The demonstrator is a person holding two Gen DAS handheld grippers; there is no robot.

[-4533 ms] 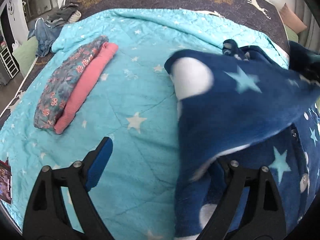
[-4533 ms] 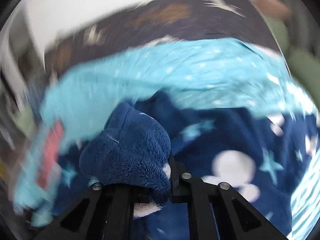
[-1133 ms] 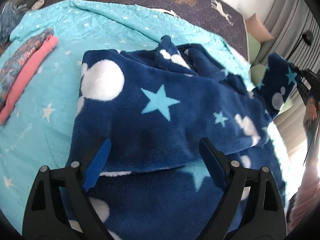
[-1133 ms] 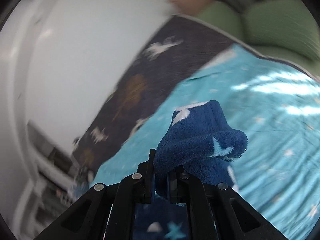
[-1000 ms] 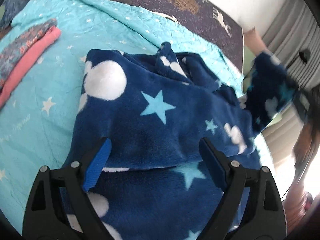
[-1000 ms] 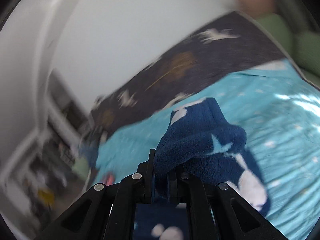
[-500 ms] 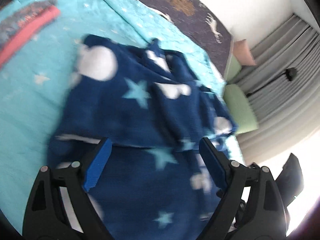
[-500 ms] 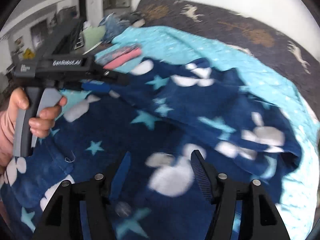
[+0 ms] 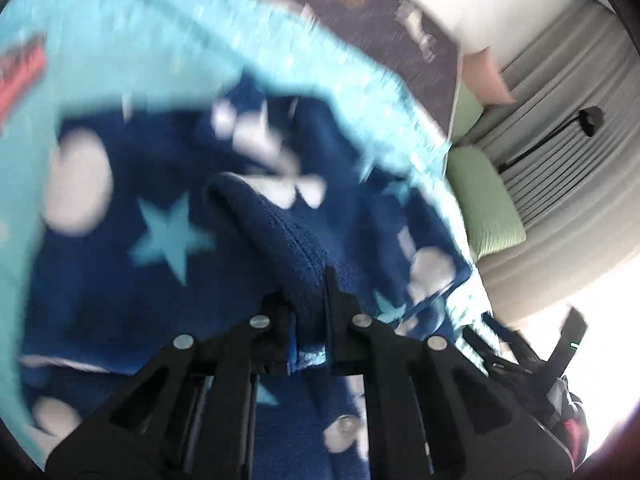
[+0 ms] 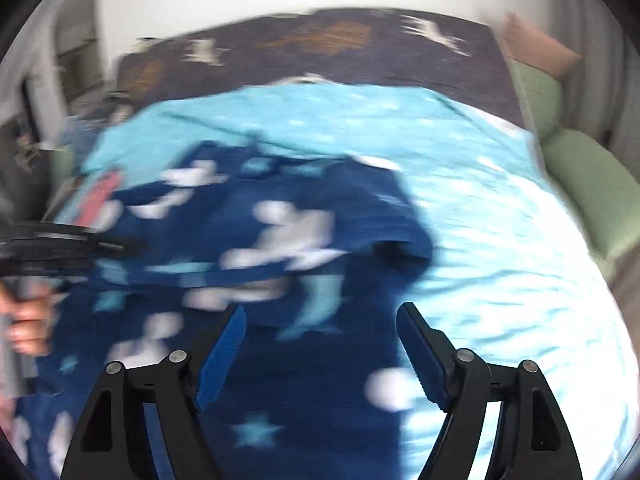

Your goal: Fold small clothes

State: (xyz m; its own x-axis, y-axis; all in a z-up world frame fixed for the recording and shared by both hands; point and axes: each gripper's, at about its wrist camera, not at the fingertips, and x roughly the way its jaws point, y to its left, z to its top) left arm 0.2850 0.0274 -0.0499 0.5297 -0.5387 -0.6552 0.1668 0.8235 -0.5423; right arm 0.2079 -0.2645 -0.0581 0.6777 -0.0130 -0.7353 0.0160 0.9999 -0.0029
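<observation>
A navy fleece garment with white blobs and light-blue stars lies spread on the turquoise quilt. My left gripper is shut on a raised fold of this garment near its middle. In the right wrist view the garment covers the left and centre of the bed. My right gripper is open and empty, just above the garment's lower right part. The left gripper's body shows blurred at the left edge of that view.
A folded pink and floral pile lies at the quilt's left edge. A dark deer-print blanket covers the bed's far end. Green cushions and grey curtains are on the right. Both views are motion-blurred.
My left gripper has shut on a fold of the navy garment. My right gripper stayed open, shifting right over the garment, after letting go of the sleeve a second ago.
</observation>
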